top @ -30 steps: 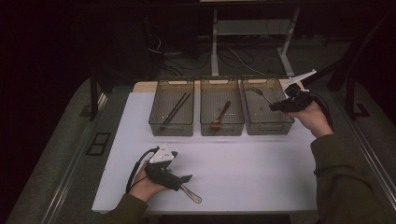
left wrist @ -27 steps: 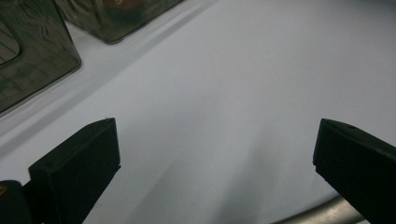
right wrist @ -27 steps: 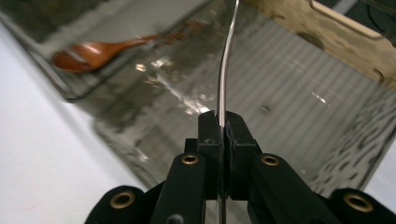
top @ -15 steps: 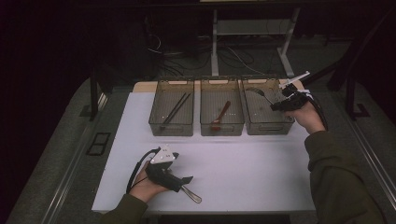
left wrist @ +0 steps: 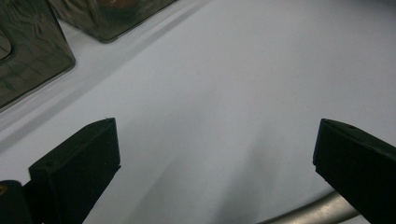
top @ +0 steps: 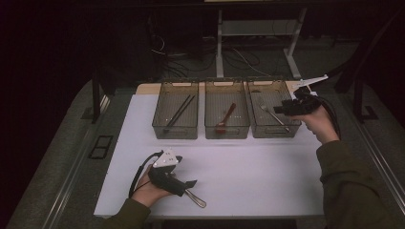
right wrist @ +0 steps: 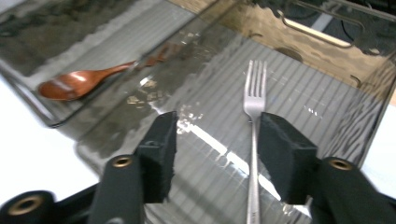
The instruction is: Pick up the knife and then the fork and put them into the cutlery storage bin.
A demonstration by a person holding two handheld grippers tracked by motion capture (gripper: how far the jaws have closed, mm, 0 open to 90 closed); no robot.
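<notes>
The right gripper (top: 285, 109) hovers over the right-hand one of three smoky translucent plastic bins (top: 274, 116) lined up at the far edge of the white table mat (top: 248, 167). Its jaws have just been opening and now stand part-way apart, with nothing pressed between the pads. In the right gripper view the slim silver metal fork (right wrist: 254, 140) lies flat on the ribbed floor of that bin, tines pointing away; its handle runs just inside the right-hand pad (right wrist: 285, 154), free of the grip. The middle bin (top: 227, 116) holds a reddish-brown wooden spoon (top: 224, 119), and the left bin (top: 175, 116) holds a pair of dark chopsticks (top: 179, 113) lying diagonally. Near the front of the mat, the left gripper (top: 188, 185) rests low in the person's hand, its jaws spread wide over the white surface. A silver metal utensil handle (left wrist: 308, 213) lies on the mat just by its right-hand jaw; whether they touch I cannot tell.
</notes>
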